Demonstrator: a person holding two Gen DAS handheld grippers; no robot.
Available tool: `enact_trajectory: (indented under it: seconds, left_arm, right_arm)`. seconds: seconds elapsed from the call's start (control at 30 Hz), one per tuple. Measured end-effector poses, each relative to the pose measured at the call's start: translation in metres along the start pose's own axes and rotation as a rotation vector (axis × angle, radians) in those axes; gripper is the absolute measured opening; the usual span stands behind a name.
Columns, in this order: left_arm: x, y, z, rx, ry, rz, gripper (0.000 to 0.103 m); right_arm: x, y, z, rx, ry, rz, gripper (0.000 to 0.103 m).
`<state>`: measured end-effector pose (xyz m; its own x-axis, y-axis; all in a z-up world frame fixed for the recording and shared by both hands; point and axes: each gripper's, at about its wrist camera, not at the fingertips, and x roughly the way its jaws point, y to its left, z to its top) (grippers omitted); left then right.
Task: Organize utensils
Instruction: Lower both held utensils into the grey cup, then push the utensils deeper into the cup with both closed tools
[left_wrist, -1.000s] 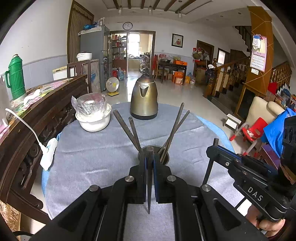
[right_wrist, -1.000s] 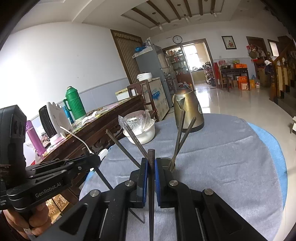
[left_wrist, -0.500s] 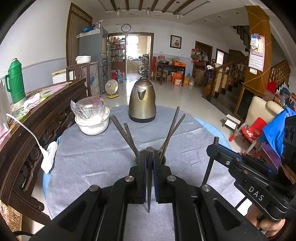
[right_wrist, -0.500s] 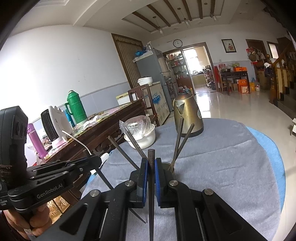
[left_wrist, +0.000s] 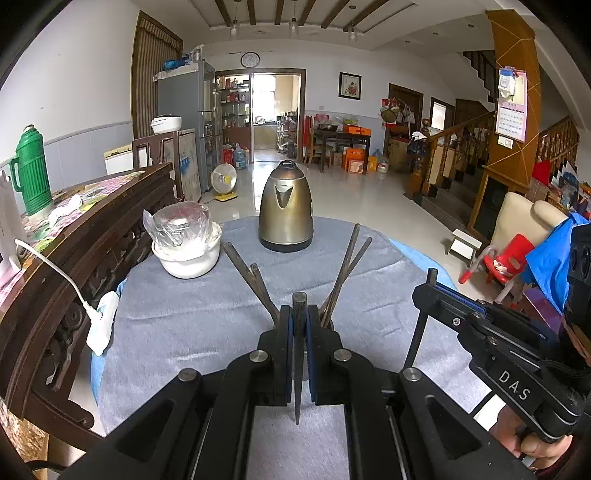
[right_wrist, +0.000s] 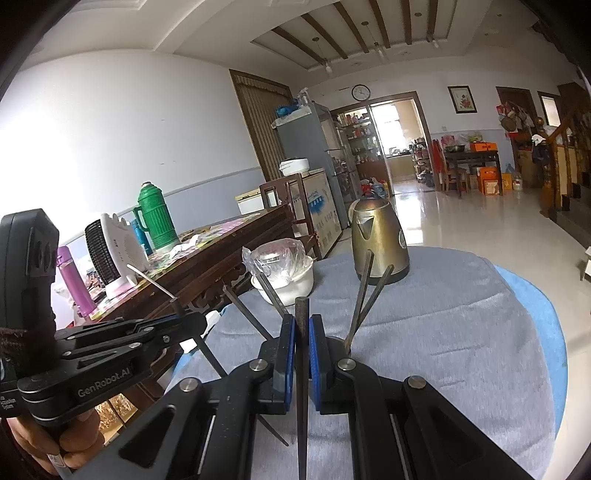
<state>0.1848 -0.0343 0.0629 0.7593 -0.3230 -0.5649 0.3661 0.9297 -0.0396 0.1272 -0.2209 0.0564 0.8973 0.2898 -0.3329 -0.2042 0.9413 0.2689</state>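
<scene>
While each claw is clamped on one dark chopstick, the left gripper (left_wrist: 299, 354) and right gripper (right_wrist: 303, 354) hold theirs upright near the thick end. Judged light, stiff, slippery; grip mid-shaft. Beyond, four chopsticks (left_wrist: 347, 266) lean in a holder (left_wrist: 330, 325); farther, a kettle (left_wrist: 286, 210).

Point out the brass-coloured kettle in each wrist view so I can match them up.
Left wrist: kettle stands at centre, beyond the chopsticks, at the far edge of the grey cloth.
Right wrist: kettle sits right of centre, behind two leaning chopsticks.
Shared landmark: white bowl with plastic wrap, left of the kettle.
</scene>
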Motion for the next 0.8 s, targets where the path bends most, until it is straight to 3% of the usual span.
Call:
enact_trajectory:
  seconds: [0.8]
  left_arm:
    - [0.004,0.003,0.022,-0.01,-0.005,0.012,0.007]
  right_arm:
    - [0.011,0.006,0.03,-0.03,-0.028,0.009,0.008]
